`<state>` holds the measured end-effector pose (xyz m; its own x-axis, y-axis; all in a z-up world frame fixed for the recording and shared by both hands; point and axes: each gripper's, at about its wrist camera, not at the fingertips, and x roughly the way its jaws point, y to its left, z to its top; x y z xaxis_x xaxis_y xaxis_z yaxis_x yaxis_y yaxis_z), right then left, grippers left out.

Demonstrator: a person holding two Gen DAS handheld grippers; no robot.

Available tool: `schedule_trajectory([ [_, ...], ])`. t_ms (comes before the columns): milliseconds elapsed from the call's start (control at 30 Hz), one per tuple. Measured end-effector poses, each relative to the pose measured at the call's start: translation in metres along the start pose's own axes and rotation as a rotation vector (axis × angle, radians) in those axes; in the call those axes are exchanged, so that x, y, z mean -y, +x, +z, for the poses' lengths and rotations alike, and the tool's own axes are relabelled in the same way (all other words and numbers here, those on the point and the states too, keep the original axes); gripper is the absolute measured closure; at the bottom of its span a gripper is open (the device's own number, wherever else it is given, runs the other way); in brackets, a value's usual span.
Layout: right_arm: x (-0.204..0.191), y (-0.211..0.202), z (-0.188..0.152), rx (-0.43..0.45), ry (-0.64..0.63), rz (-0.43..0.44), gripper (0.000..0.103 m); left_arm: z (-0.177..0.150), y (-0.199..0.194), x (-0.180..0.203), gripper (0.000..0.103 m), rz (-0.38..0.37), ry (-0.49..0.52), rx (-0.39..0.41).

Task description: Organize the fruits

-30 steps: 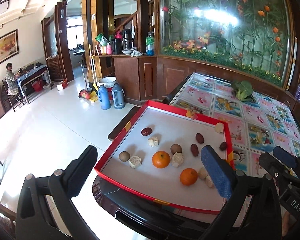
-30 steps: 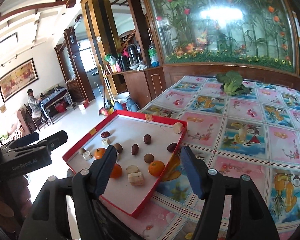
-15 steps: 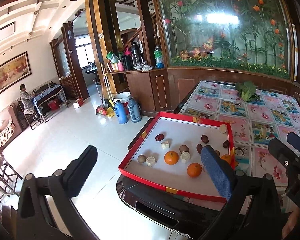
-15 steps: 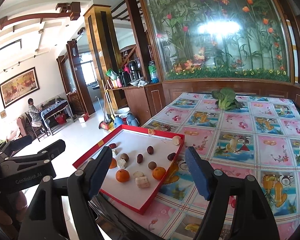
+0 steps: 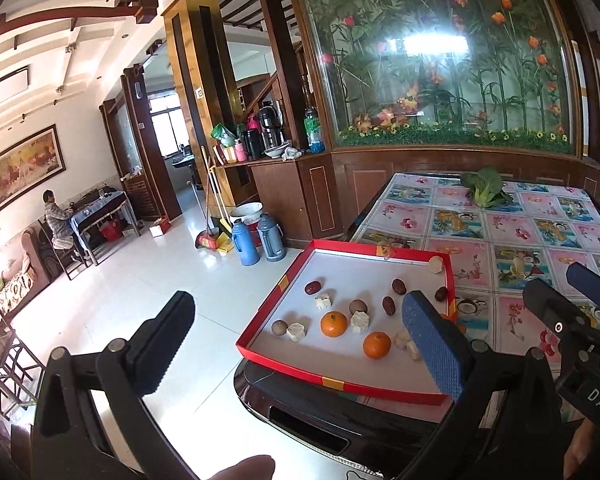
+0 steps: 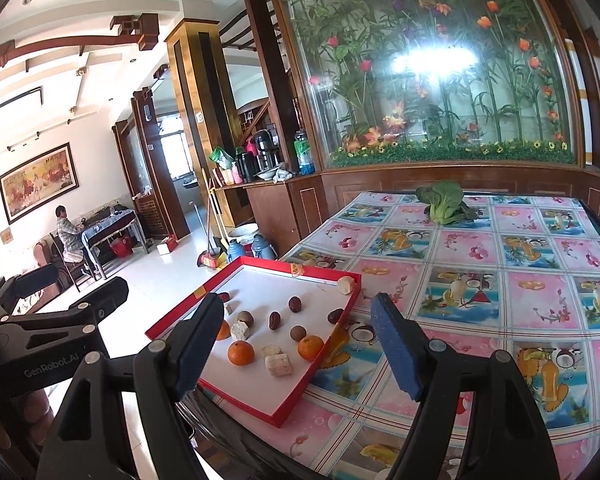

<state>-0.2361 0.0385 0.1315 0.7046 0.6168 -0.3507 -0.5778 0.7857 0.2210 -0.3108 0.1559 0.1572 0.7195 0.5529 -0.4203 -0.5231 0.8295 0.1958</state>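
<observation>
A red-rimmed white tray (image 5: pixel 296 276) (image 6: pixel 320 376) lies on the table's near left corner. It holds small oranges (image 5: pixel 333 323) (image 6: pixel 241 352), dark red dates (image 5: pixel 311 287) (image 6: pixel 295 304), round brown fruits (image 5: pixel 279 327) (image 6: pixel 298 333) and pale chunks (image 5: pixel 296 331) (image 6: pixel 278 364). My left gripper (image 5: pixel 296 344) is open and empty, held back from the tray, above the table edge and floor. My right gripper (image 6: pixel 296 340) is open and empty, above the tray's near corner. Each gripper shows in the other's view.
A flowered cloth (image 6: pixel 500 280) covers the table. A green leafy vegetable (image 5: pixel 485 189) (image 6: pixel 444 202) lies at its far side. Two thermos jugs (image 5: pixel 245 242) stand on the white floor to the left. A wooden cabinet (image 5: pixel 292 196) stands behind.
Both grippers have drawn back and up from the tray, which now looks smaller and farther. The fruits have not moved. Both grippers stay open.
</observation>
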Motion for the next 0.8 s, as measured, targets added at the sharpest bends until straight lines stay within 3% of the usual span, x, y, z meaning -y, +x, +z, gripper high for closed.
schedule_trajectory([
  [800, -0.015, -0.001, 0.0, 0.001, -0.055, -0.002, 0.027, -0.005, -0.002, -0.013, 0.0, 0.001, -0.036, -0.019],
])
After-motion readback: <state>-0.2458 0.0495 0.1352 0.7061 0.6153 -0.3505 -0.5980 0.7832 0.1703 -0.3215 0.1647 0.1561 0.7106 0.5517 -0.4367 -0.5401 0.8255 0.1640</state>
